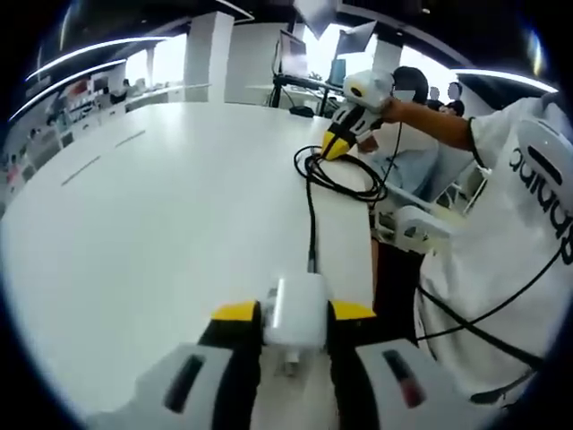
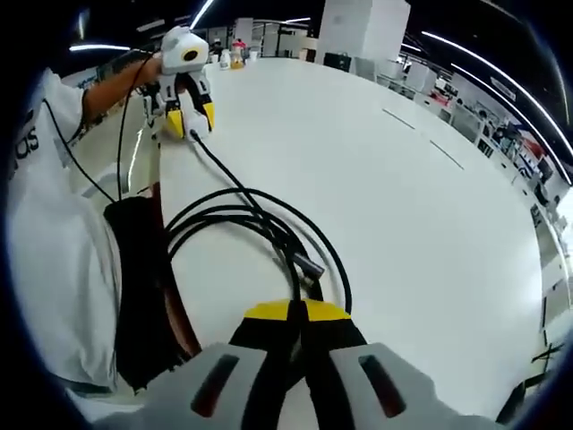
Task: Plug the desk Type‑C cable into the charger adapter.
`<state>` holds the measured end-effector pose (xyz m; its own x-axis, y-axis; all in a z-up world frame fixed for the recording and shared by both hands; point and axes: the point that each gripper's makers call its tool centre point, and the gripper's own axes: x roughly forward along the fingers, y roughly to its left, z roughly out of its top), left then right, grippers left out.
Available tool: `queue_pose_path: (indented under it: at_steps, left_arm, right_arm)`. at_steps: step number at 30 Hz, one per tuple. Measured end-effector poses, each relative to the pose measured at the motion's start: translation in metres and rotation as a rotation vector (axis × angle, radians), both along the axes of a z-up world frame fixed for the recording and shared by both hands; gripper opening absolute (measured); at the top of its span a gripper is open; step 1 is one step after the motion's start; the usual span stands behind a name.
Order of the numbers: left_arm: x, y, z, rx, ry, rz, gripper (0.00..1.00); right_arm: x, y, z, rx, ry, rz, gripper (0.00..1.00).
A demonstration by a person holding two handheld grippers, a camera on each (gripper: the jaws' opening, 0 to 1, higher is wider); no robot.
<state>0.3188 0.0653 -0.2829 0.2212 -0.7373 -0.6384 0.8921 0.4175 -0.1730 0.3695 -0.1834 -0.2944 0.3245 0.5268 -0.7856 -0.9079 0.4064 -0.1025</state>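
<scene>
My left gripper (image 1: 294, 313) is shut on a white charger adapter (image 1: 295, 300) just above the white table (image 1: 179, 206). A black cable (image 1: 312, 224) runs from the adapter's far face to a loose coil (image 1: 345, 179), where the right gripper (image 1: 338, 143) meets it. In the right gripper view, my right gripper (image 2: 297, 311) is shut on the black cable (image 2: 235, 210), beside a silvery connector end (image 2: 309, 267). The cable leads on to the left gripper (image 2: 190, 115) at the far table edge. I cannot tell how deep the plug sits in the adapter.
A person in a white shirt (image 1: 519, 233) stands at the table's long edge (image 2: 163, 179), with thin black wires hanging across the shirt. A dark chair (image 2: 143, 287) sits below that edge. Monitors (image 1: 295, 54) and other people are at the far end.
</scene>
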Motion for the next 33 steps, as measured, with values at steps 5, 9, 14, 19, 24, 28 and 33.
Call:
queue_pose_path:
  at_steps: [5,9,14,19,24,28,33]
  left_arm:
    - [0.006,-0.001,0.0,-0.002,-0.002,0.011,0.27]
    - [0.011,-0.001,0.0,-0.006,-0.005,0.02,0.27]
    - [0.019,0.002,0.0,-0.013,-0.006,0.034,0.27]
    - [0.023,0.003,0.0,0.001,-0.013,0.031,0.27]
    - [0.032,0.007,0.0,0.004,-0.016,0.037,0.27]
    - [0.038,0.009,0.0,0.001,-0.013,0.042,0.27]
    - [0.04,0.009,-0.001,0.019,-0.019,0.041,0.27]
  right_arm:
    - [0.009,0.0,0.0,-0.005,-0.009,-0.005,0.02]
    - [0.014,-0.001,0.0,-0.004,-0.014,-0.009,0.02]
    - [0.02,0.0,0.0,-0.002,-0.031,-0.013,0.02]
    - [0.023,0.001,0.001,-0.007,-0.043,-0.014,0.02]
    - [0.029,0.003,0.0,-0.013,-0.05,-0.016,0.02]
    - [0.036,0.004,0.0,-0.012,-0.056,-0.022,0.02]
    - [0.045,0.006,0.001,-0.027,-0.069,-0.022,0.02]
